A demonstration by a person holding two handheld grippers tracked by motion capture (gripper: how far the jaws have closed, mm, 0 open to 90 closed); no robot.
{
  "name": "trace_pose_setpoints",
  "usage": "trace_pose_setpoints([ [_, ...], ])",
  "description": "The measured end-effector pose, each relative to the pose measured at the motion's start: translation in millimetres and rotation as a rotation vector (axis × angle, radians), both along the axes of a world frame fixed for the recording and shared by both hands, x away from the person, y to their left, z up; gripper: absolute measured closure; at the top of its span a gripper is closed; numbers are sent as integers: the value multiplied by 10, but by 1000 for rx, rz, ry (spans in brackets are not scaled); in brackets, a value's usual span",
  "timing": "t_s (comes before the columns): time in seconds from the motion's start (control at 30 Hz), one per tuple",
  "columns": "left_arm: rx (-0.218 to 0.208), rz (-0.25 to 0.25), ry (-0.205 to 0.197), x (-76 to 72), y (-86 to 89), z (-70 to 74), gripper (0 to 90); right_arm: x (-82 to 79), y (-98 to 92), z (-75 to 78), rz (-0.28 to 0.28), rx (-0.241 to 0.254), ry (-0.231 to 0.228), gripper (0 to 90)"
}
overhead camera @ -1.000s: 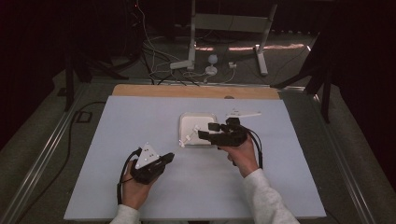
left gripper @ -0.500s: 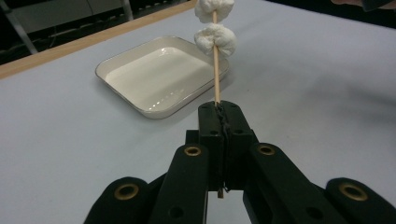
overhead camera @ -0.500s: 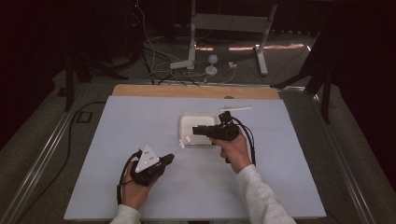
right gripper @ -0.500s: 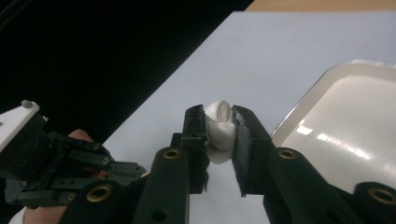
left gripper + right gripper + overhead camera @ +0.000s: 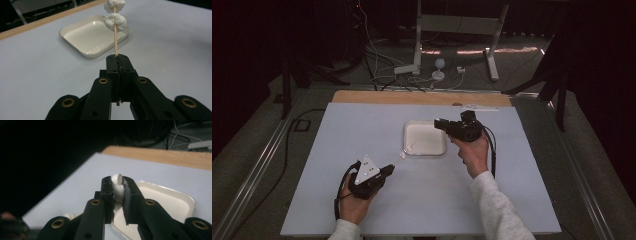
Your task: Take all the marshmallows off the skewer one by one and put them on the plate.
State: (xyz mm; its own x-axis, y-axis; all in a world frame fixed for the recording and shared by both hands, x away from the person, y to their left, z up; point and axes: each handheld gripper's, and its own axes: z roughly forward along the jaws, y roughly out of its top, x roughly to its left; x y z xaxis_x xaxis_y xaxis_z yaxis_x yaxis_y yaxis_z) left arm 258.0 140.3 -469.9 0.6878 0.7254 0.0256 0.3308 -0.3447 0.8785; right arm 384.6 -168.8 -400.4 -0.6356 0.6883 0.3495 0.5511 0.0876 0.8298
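My left gripper [image 5: 117,58] is shut on a thin wooden skewer [image 5: 115,42] that carries two white marshmallows [image 5: 115,21]. In the high view the left gripper [image 5: 389,169] lies low on the table's near left, its skewer [image 5: 401,156] pointing toward the near left corner of a white square dish [image 5: 426,138]. My right gripper [image 5: 117,182] is shut on a single white marshmallow [image 5: 118,187], squeezed between its jaws. That right gripper [image 5: 439,123] hovers over the dish's far right corner in the high view, held up by the person's hand.
The dish [image 5: 172,202] has nothing inside. A pale blue mat [image 5: 362,130] covers the table, with a bare wooden strip [image 5: 412,97] at the far edge. A small white strip [image 5: 477,106] lies near the far right of the mat. Cables and stand legs [image 5: 422,65] lie on the floor beyond.
The right gripper has lifted and swung up and to the right, off the dish's middle toward its far right corner. The left gripper has stayed put with its skewer.
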Motion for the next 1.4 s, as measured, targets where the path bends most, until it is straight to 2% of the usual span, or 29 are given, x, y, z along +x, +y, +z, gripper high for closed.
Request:
trace_pose_setpoints([
  [0.03,-1,3,-2,3,-3,5,900,0,0,0,0,0,0,799],
  [0.13,-5,14,0,4,-5,2,899,51,54,-92,0,-52,9,786],
  [0.33,-7,30,18,27,13,-39,898,243,218,-390,-27,-171,62,768],
  [0.4,2,34,28,37,14,-58,898,322,259,-532,-37,-199,95,773],
  [0.47,1,35,28,37,15,-60,899,341,272,-574,-44,-208,104,770],
  [0.53,1,38,29,37,21,-62,899,368,299,-637,-57,-228,112,667],
  [0.57,1,42,30,39,27,-63,898,381,321,-668,-71,-231,117,551],
  [0.6,-2,44,31,42,34,-67,898,381,321,-668,-71,-231,117,551],
  [0.67,-1,54,33,48,46,-73,899,384,338,-681,-77,-247,117,461],
  [0.7,-5,59,36,50,52,-74,898,365,348,-668,-75,-236,119,367],
  [0.77,-14,66,36,52,64,-72,898,345,356,-653,-68,-231,119,335],
  [0.9,-19,78,35,55,80,-68,898,216,396,-572,8,-180,118,258],
  [0.97,-23,82,37,58,87,-73,898,145,405,-530,47,-153,108,250],
  [1.1,-24,82,39,63,79,-78,898,33,402,-448,84,-95,106,246],
  [1.2,-24,81,40,67,67,-84,898,-29,422,-403,111,-77,95,246],
  [1.33,-22,76,39,61,53,-90,898,-83,476,-389,144,-51,106,253],
  [1.4,-23,76,39,58,55,-85,897,-112,515,-392,151,-60,92,282],
])
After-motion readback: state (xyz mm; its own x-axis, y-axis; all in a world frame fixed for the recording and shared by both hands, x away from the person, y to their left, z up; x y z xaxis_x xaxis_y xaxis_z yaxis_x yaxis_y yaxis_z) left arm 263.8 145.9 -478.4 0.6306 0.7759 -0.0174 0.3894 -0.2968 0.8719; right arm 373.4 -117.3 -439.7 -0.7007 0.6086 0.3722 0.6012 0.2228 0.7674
